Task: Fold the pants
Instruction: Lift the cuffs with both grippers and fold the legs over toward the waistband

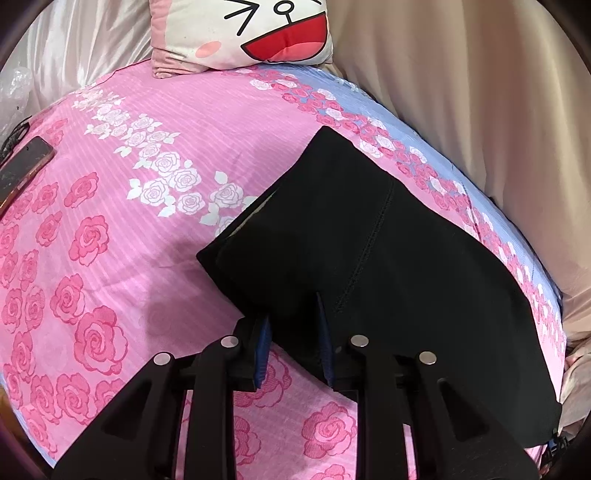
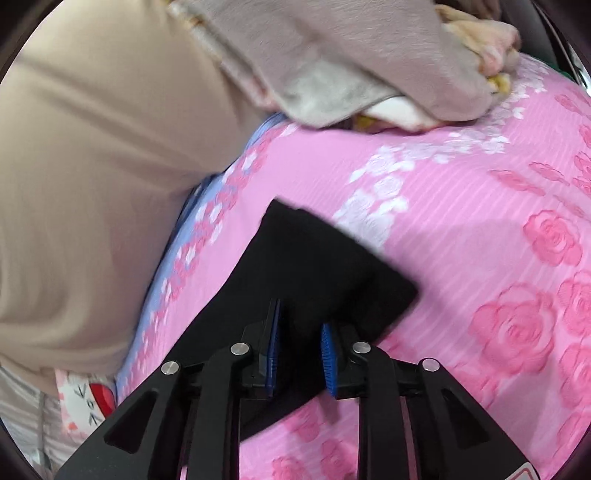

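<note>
The black pants (image 1: 369, 251) lie folded in a compact stack on the pink rose-print bed sheet (image 1: 147, 229). My left gripper (image 1: 293, 325) is open just above the stack's near edge, one blue pad on each side of a fabric fold, not clamped. In the right wrist view the pants (image 2: 314, 269) show as a dark slab running from the lower left to the middle. My right gripper (image 2: 299, 332) is open over their near edge, with the blue pads apart and nothing between them.
A cartoon-face pillow (image 1: 251, 33) sits at the head of the bed. A phone (image 1: 22, 166) lies at the sheet's left edge. Beige curtain fabric (image 2: 92, 184) hangs along the bed side. A grey and cream blanket pile (image 2: 351, 66) rests at the far end.
</note>
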`<move>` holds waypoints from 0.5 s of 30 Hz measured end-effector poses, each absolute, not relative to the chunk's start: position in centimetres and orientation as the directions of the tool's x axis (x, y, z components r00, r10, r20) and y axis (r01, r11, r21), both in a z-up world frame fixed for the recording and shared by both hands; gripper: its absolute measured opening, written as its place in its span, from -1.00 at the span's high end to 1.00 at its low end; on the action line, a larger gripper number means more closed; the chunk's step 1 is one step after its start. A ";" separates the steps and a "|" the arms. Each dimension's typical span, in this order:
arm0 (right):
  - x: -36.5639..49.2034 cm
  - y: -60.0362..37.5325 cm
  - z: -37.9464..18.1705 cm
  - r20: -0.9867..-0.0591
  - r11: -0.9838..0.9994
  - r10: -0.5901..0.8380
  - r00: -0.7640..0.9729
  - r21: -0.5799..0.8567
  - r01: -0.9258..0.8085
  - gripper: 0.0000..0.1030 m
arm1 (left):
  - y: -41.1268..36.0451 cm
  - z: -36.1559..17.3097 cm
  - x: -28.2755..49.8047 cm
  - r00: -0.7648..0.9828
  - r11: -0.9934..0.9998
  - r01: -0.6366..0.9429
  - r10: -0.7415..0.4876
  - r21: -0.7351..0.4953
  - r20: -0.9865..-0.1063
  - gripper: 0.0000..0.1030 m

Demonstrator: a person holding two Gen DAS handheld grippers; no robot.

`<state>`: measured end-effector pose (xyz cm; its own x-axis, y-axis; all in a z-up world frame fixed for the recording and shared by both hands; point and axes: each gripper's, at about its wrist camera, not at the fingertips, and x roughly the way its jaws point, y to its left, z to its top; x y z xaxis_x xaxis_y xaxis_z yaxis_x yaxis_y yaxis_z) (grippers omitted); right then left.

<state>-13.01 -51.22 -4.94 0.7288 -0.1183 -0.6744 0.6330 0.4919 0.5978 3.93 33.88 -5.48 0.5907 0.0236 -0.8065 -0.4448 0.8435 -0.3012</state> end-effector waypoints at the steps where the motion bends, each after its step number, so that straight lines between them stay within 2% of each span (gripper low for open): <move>1: -13.5 -51.4 -5.2 -0.686 0.476 -0.121 0.718 0.594 0.648 0.81 | 33.9 -5.4 3.7 0.590 0.842 -0.447 0.023 -0.303 -0.807 0.57; 3: -14.6 -51.0 -4.8 -0.678 0.478 -0.124 0.725 0.600 0.642 0.74 | 33.9 -5.0 3.0 0.580 0.826 -0.479 0.043 -0.298 -0.814 0.50; 4: -15.2 -50.5 -4.4 -0.685 0.488 -0.151 0.713 0.576 0.656 0.63 | 33.7 -4.7 2.6 0.572 0.821 -0.499 0.073 -0.276 -0.817 0.32; 6: -16.2 -49.9 -3.9 -0.691 0.497 -0.191 0.697 0.544 0.676 0.28 | 33.0 -3.0 1.4 0.571 0.808 -0.556 0.201 -0.195 -0.796 0.27; 7: -16.8 -49.7 -3.5 -0.692 0.494 -0.212 0.690 0.533 0.687 0.00 | 32.4 -1.9 1.0 0.580 0.807 -0.570 0.261 -0.155 -0.772 0.25; 9: -17.2 -49.7 -3.3 -0.694 0.490 -0.230 0.683 0.524 0.697 -0.07 | 30.2 0.6 0.7 0.607 0.813 -0.579 0.374 -0.067 -0.702 0.17; 10: -17.2 -49.7 -3.3 -0.696 0.488 -0.228 0.681 0.524 0.698 -0.10 | 28.9 1.8 0.7 0.625 0.823 -0.567 0.397 -0.041 -0.672 -0.03; 12: -17.0 -50.1 -3.7 -0.712 0.471 -0.231 0.663 0.514 0.717 -0.16 | 25.8 3.6 1.2 0.685 0.863 -0.504 0.383 -0.024 -0.620 -0.33; 15: -15.8 -50.1 -3.9 -0.715 0.484 -0.236 0.658 0.501 0.718 -0.36 | 21.1 4.6 2.7 0.750 0.927 -0.376 0.290 -0.022 -0.595 -0.46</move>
<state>-15.78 -50.09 -3.85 0.6580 -0.2361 -0.7150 0.7177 0.4841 0.5006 2.67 21.09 4.57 0.7498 0.2901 -0.5946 -0.3756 0.9265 -0.0216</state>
